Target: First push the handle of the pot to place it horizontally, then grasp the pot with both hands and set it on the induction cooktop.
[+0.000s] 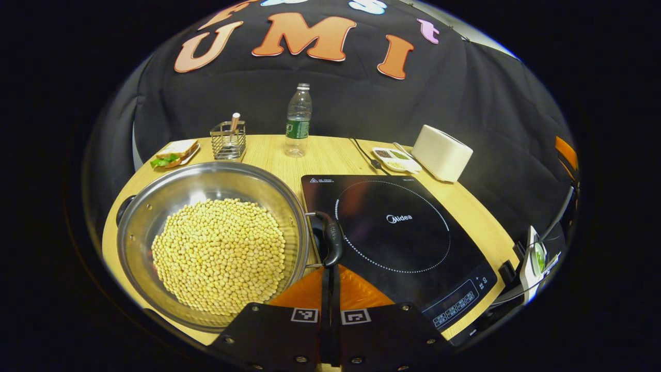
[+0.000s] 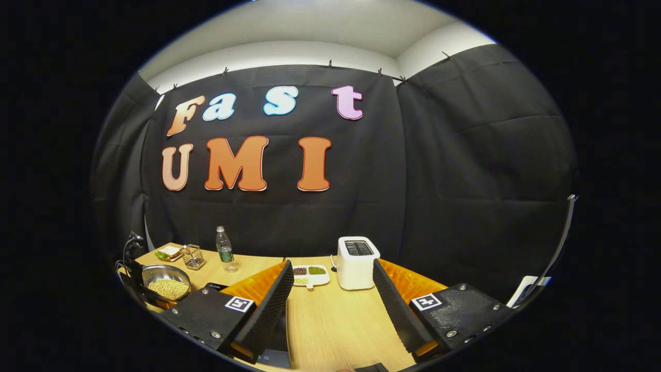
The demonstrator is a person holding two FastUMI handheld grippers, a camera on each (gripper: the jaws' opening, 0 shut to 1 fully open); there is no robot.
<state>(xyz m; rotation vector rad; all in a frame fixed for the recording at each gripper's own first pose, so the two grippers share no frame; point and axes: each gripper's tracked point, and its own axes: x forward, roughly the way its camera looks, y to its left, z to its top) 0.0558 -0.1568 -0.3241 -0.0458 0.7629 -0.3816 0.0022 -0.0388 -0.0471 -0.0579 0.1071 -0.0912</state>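
A steel pot (image 1: 155,206) full of pale yellow beans (image 1: 219,253) stands on the wooden table, left of the black induction cooktop (image 1: 397,232). The pot's black right handle (image 1: 333,237) hangs over the cooktop's left edge, and a second handle (image 1: 124,206) shows at the pot's far left. My left gripper (image 1: 329,269) is shut with nothing between its fingers, its tips right at the near end of the right handle. My right gripper (image 2: 331,264) stands open above the table, far right of the pot (image 2: 165,284), pointing at a white toaster (image 2: 356,261).
Along the back of the table (image 1: 330,155) stand a plate with a sandwich (image 1: 175,152), a wire basket (image 1: 228,139), a water bottle (image 1: 298,121), a divided dish (image 1: 395,159) and the toaster (image 1: 441,152). A white and green device (image 1: 537,258) sits at the table's right edge.
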